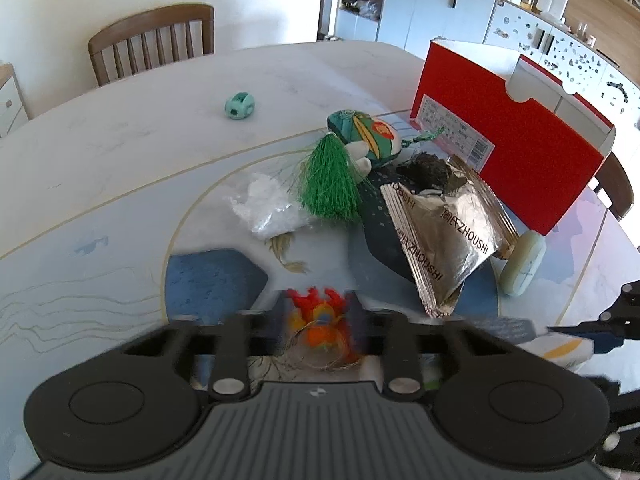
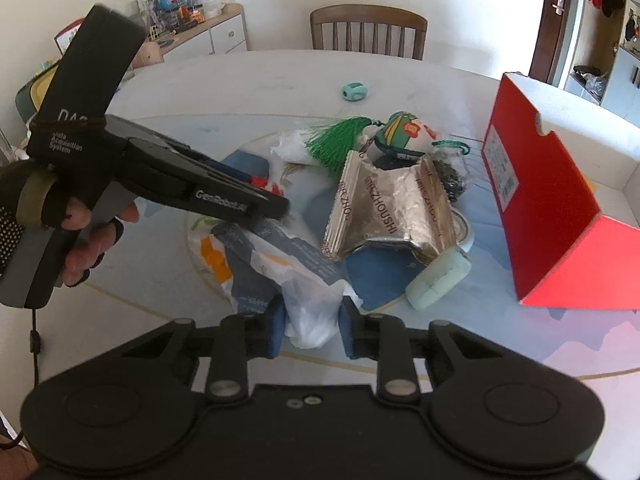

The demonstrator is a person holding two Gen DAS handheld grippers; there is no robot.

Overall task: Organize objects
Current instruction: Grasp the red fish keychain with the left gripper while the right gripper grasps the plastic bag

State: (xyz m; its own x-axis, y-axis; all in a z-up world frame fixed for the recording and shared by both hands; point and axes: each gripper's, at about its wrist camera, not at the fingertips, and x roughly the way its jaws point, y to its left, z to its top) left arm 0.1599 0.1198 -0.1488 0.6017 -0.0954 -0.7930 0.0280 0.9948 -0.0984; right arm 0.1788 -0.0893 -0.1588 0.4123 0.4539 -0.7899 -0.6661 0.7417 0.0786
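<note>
My left gripper (image 1: 318, 320) is shut on a small red-orange fuzzy toy (image 1: 320, 322), held just above the table; the gripper also shows in the right wrist view (image 2: 276, 204). My right gripper (image 2: 312, 320) is shut on a white and blue plastic bag (image 2: 280, 268), lifting its end. A pile lies ahead: a silver foil packet (image 1: 444, 236) (image 2: 392, 212), a green tassel (image 1: 330, 184) (image 2: 336, 144), a green patterned pouch (image 1: 366, 132) (image 2: 404, 130), a clear bag of white stuff (image 1: 268, 208) and a pale green case (image 1: 522, 262) (image 2: 438, 276).
An open red cardboard box (image 1: 508, 140) (image 2: 548, 216) stands at the right of the pile. A small teal object (image 1: 239, 106) (image 2: 354, 92) sits alone farther back on the table. Wooden chairs (image 1: 154, 40) (image 2: 368, 30) stand behind the table.
</note>
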